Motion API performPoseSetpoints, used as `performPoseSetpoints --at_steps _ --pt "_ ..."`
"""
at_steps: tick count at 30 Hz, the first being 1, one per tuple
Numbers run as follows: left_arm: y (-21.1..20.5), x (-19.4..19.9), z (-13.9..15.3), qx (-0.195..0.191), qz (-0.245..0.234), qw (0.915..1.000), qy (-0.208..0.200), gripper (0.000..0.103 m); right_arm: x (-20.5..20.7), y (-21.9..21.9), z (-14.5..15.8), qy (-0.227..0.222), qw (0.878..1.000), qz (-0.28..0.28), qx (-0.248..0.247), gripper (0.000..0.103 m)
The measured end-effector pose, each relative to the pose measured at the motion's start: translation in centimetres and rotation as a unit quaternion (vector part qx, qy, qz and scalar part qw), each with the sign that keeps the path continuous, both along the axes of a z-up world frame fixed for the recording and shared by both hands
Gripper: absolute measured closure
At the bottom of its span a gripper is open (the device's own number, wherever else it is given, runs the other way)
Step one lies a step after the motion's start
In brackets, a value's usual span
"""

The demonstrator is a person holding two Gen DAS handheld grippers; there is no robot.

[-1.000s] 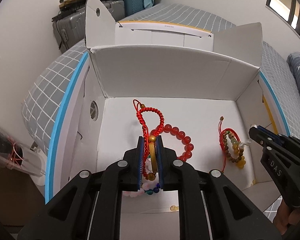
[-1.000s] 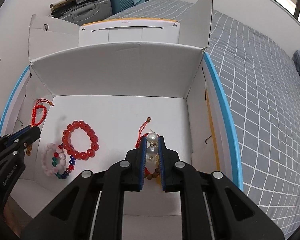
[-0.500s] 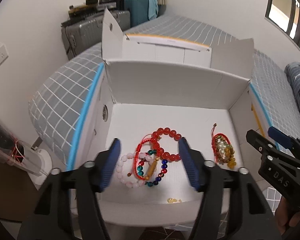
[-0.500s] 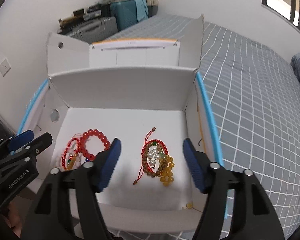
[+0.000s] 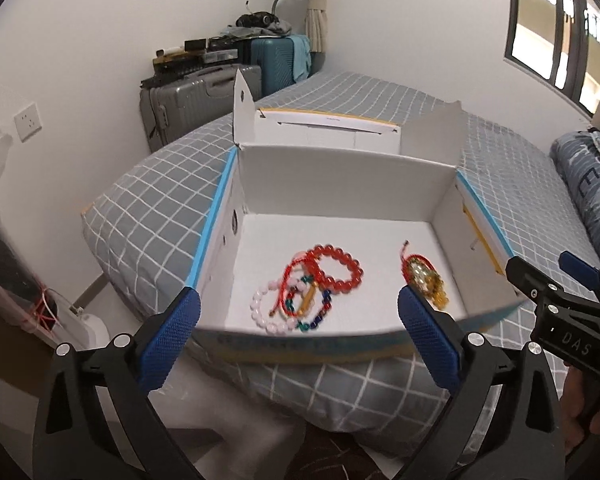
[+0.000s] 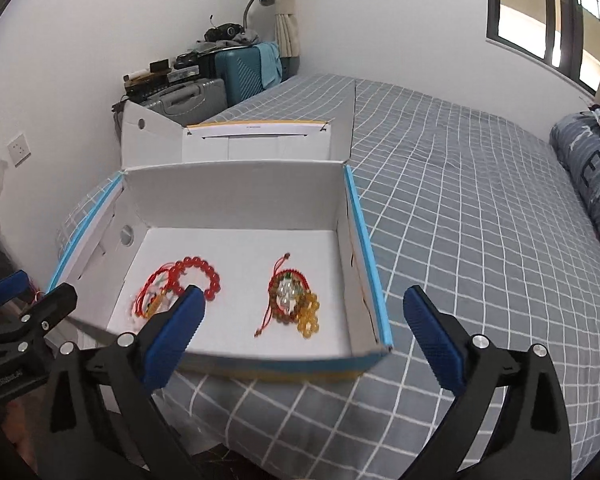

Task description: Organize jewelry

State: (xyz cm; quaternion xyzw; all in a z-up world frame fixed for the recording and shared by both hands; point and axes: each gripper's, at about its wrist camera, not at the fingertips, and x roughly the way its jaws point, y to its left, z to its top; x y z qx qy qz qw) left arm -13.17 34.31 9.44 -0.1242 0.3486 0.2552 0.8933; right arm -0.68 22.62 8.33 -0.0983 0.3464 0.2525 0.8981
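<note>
Resting on the grey checked bed [image 6: 460,208], the open white cardboard box with blue edges [image 5: 340,172] holds two heaps of jewelry on its floor: a tangle of red, pink and multicoloured bead bracelets [image 5: 312,288] toward the box's left wall, and a smaller pile of red-cord, pearl and amber bead bracelets [image 6: 294,300] toward its right wall. Both the left gripper [image 5: 298,330] and the right gripper [image 6: 304,330] hang just outside the box's near wall, their jaws opening wide with nothing between them.
</note>
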Motion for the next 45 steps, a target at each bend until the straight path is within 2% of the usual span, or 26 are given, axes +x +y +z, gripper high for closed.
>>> performPoseSetpoints --at_steps 11,19,31,36,45 --pt "-1.8 -2.1 -1.9 -0.001 -0.006 1.0000 0.001 0.006 -3.9 -1.9 -1.6 0.003 1.000 0.004 0.003 0.008" --pt "-1.9 -2.4 -2.1 0.005 0.002 1.0000 0.003 0.006 -3.8 -2.0 -2.1 0.009 1.000 -0.001 0.001 0.008" --pt "-1.1 -2.5 -2.3 -0.006 0.008 0.9999 0.003 0.006 -3.8 -1.9 -2.1 0.008 1.000 -0.005 0.000 0.008" --pt "-1.4 -1.9 -2.6 0.017 0.013 0.9996 0.019 0.006 -3.7 -1.8 -2.2 0.007 1.000 -0.004 -0.003 0.008" --pt "-1.3 -1.9 -2.5 0.014 0.014 0.9998 0.010 0.006 -3.5 -1.9 -2.0 0.006 1.000 -0.005 -0.004 0.008"
